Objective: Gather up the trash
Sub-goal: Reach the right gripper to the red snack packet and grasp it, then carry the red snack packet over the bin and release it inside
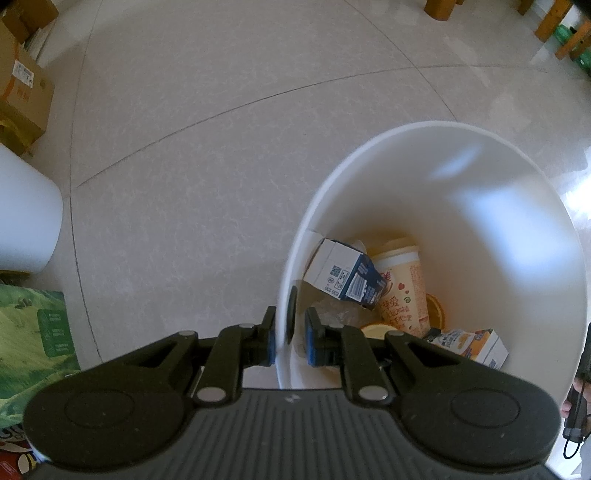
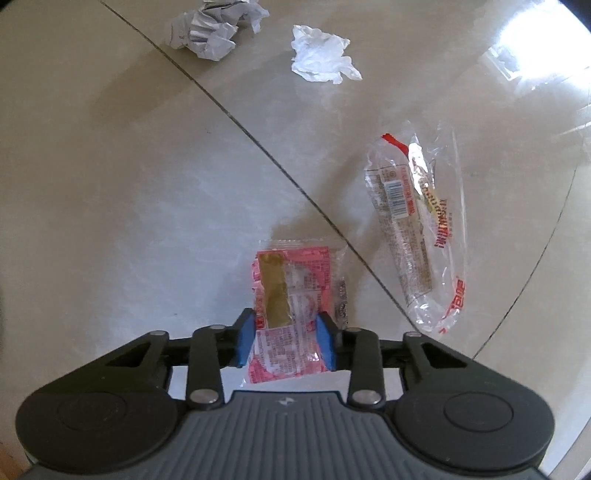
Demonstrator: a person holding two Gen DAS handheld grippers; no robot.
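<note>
My left gripper (image 1: 291, 334) is shut on the rim of a white trash bin (image 1: 480, 192), one finger outside the wall and one inside. In the bin lie a blue-and-white carton (image 1: 347, 275), a tall paper cup (image 1: 404, 291) and a small drink box (image 1: 469, 345). My right gripper (image 2: 286, 341) hangs open low over the floor, its blue pads either side of a pink snack wrapper (image 2: 291, 295). To the right lies a clear plastic wrapper (image 2: 417, 225). Crumpled grey paper (image 2: 212, 27) and a white tissue (image 2: 321, 55) lie farther off.
Pale floor tiles fill both views. In the left wrist view, cardboard boxes (image 1: 22, 85) stand at the far left, a white container (image 1: 26, 214) and a green package (image 1: 33, 339) nearer. Wooden furniture legs (image 1: 554, 22) sit at the top right. A hand with a black strap (image 1: 580, 387) shows at the right edge.
</note>
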